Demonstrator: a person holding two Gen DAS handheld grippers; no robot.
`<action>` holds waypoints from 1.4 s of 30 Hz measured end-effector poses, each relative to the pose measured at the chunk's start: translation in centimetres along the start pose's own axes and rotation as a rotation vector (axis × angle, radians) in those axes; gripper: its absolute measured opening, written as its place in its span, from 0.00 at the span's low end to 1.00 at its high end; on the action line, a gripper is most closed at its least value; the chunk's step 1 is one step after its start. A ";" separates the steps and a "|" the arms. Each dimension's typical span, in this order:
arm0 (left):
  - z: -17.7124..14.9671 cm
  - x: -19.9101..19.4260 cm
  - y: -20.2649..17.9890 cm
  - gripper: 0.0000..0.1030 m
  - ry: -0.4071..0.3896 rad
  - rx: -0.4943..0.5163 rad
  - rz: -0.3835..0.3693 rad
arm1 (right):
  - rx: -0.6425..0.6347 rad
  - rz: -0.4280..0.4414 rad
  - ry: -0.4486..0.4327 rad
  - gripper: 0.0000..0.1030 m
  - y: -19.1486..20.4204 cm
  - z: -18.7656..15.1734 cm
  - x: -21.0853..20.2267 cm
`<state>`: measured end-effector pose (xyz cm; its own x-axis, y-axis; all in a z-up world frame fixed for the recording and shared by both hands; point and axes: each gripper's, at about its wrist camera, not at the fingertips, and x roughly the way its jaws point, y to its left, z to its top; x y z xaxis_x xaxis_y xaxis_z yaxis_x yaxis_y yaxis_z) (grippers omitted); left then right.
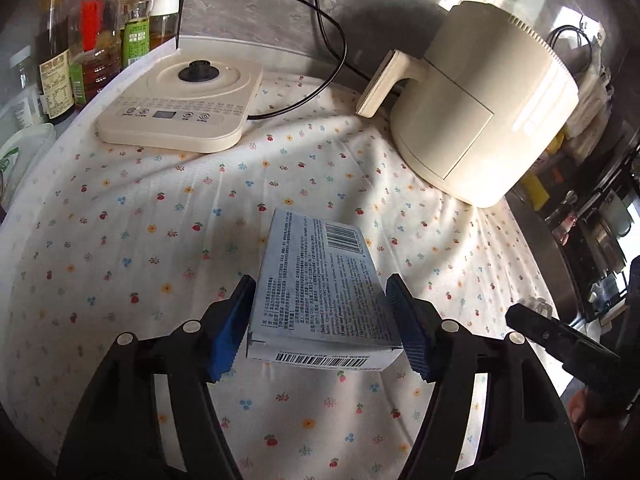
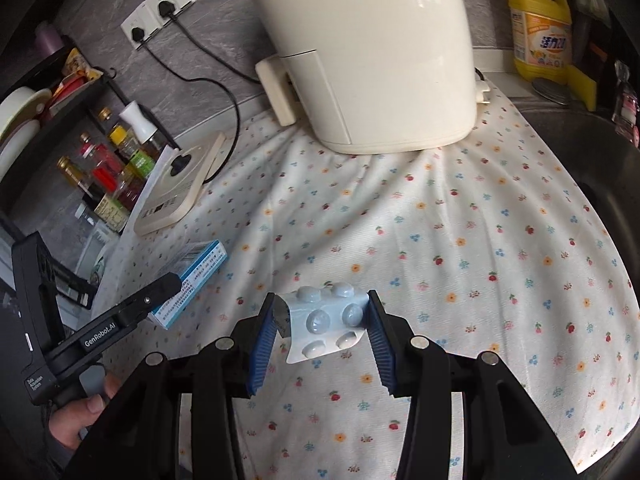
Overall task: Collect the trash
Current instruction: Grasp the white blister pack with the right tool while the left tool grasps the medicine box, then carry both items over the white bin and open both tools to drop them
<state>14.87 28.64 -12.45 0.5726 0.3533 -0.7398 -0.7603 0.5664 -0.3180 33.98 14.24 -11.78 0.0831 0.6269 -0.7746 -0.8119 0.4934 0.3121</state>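
pads of your left gripper squeeze a blue-grey medicine box by its sides, lifted over the flowered cloth. your right gripper, narrowly parted, pinches a bent pill sheet. from the right wrist view, the box sits at nine o'clock, the cream appliance at twelve.

We see a matt, finely ribbed floral cloth. On it beside the glossy cream plastic air fryer lies a matt printed cardboard box; nearer, a shiny plastic-and-foil blister pack sits between ribbed blue pads.
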 end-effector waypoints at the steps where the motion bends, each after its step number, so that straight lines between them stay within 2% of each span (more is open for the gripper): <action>1: -0.3 -0.5 -0.1 0.65 -0.005 0.000 -0.001 | 0.001 0.006 0.004 0.42 -0.1 -0.4 -0.3; 13: -4.5 -6.2 -3.4 0.65 -0.048 0.037 -0.044 | 0.085 -0.024 -0.016 0.42 -4.4 -6.9 -6.9; 22: -8.9 -10.1 -8.3 0.65 -0.052 0.102 -0.129 | 0.150 -0.073 -0.066 0.42 -8.3 -12.4 -13.7; 32: -15.9 -12.7 -12.8 0.65 0.003 0.182 -0.203 | 0.251 -0.111 -0.048 0.42 -12.3 -21.2 -18.5; 42: -22.8 -13.8 -15.0 0.65 0.077 0.243 -0.252 | 0.342 -0.129 0.004 0.42 -15.3 -29.4 -19.3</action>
<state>11.37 -1.70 -10.94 0.7008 0.1284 -0.7017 -0.4978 0.7926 -0.3521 27.78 -23.09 -17.80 0.1695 0.5447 -0.8213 -0.5549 0.7415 0.3773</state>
